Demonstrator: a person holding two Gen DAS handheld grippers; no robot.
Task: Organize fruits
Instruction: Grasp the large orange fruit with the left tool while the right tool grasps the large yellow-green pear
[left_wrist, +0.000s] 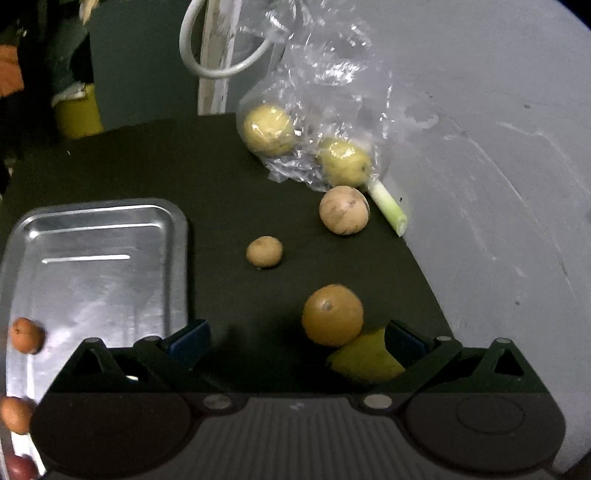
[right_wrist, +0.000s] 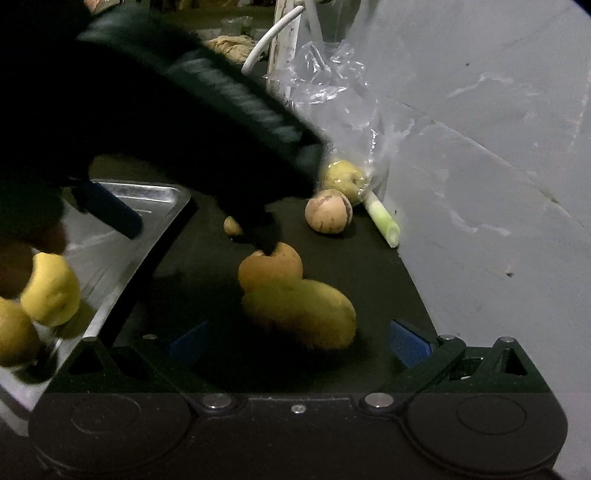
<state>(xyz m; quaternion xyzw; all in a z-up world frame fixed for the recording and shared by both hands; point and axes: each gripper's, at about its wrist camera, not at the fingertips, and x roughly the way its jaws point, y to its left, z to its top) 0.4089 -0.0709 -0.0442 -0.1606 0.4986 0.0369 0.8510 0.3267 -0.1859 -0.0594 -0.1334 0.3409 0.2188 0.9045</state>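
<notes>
A metal tray (left_wrist: 110, 236) on the dark surface (left_wrist: 229, 206) already holds a few fruits along its near edge, two small orange ones (left_wrist: 26, 335) among them; an orange (left_wrist: 332, 314), a yellow fruit (right_wrist: 303, 314) touching it, two brownish round fruits (left_wrist: 344, 210) and two more inside a clear plastic bag (left_wrist: 325, 110) remain outside. The left hand-held gripper (left_wrist: 295, 341) and right hand-held gripper (right_wrist: 299, 341) are both spread wide, empty, near the orange. Roughly half looks left to sort

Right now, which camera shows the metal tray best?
The left wrist view: the metal tray shows its far rim, right wall and bare floor. In the right wrist view the left gripper crosses it, leaving only a corner.
</notes>
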